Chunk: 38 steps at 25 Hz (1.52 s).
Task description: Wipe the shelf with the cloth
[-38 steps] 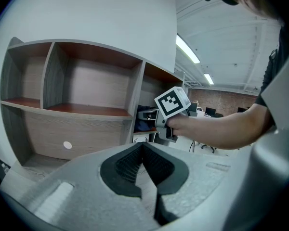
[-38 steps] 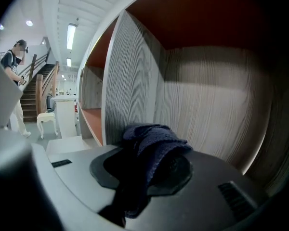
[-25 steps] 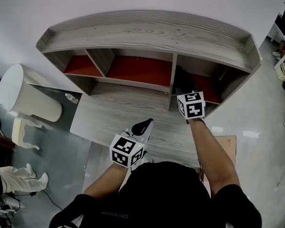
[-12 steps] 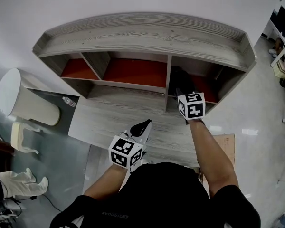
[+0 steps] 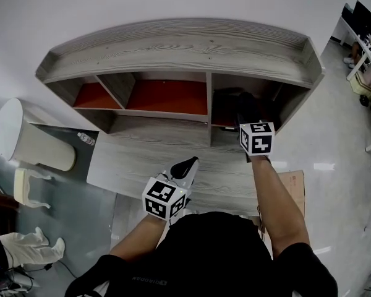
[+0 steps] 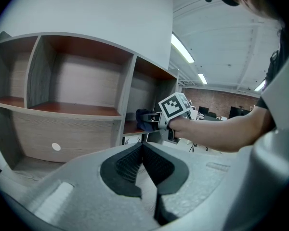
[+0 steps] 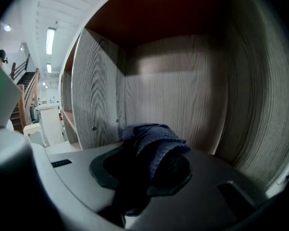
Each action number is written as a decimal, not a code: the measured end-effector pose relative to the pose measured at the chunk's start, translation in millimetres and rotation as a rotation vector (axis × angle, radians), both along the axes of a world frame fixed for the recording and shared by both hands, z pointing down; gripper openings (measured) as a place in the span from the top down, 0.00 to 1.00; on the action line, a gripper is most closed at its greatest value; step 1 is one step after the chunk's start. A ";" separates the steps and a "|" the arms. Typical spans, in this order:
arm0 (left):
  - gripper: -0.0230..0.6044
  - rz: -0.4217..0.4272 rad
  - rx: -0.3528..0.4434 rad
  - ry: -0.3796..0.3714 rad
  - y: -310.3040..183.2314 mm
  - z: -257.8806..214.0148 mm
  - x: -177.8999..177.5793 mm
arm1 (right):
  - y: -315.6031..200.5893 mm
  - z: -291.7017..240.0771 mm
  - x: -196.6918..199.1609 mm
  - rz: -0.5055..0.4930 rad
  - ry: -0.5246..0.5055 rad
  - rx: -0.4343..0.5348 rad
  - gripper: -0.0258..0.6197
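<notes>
A grey wood-grain shelf unit (image 5: 173,45) with three reddish-floored compartments stands against the wall. My right gripper (image 5: 246,111) reaches into the right compartment (image 7: 183,81), shut on a dark blue cloth (image 7: 153,139) bunched between its jaws. The cloth (image 6: 143,120) also shows in the left gripper view, at the compartment's mouth. My left gripper (image 5: 184,166) hovers over the lower desk surface (image 5: 142,159), well short of the shelf, its jaws (image 6: 142,150) shut with nothing between them.
A white cylindrical bin (image 5: 25,132) stands at the left of the desk, with a small bottle (image 5: 85,138) beside it. A cardboard box (image 5: 294,187) lies on the floor at the right. The left (image 5: 93,93) and middle (image 5: 170,94) compartments hold nothing.
My right gripper has shifted slightly rightward inside the right compartment with the cloth. The head view has swung a little left. The left gripper has stayed put.
</notes>
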State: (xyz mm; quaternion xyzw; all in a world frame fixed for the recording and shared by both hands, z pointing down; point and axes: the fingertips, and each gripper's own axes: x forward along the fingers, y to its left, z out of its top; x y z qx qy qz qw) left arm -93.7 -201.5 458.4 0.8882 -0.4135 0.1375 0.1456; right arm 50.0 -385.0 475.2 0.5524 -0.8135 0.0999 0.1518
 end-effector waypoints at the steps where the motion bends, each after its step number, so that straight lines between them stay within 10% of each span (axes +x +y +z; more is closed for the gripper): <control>1: 0.95 0.005 0.000 0.001 -0.1 -0.2 2.0 | 0.3 0.0 5.0 0.012 -0.005 -0.001 0.80; 31: 0.95 0.051 0.010 -0.004 3.1 -4.3 17.6 | 9.2 3.6 72.0 0.197 -0.074 -0.006 0.80; 38: 0.95 0.049 0.005 -0.004 4.1 -2.3 16.7 | 7.2 -4.9 71.4 0.229 -0.332 -0.024 0.80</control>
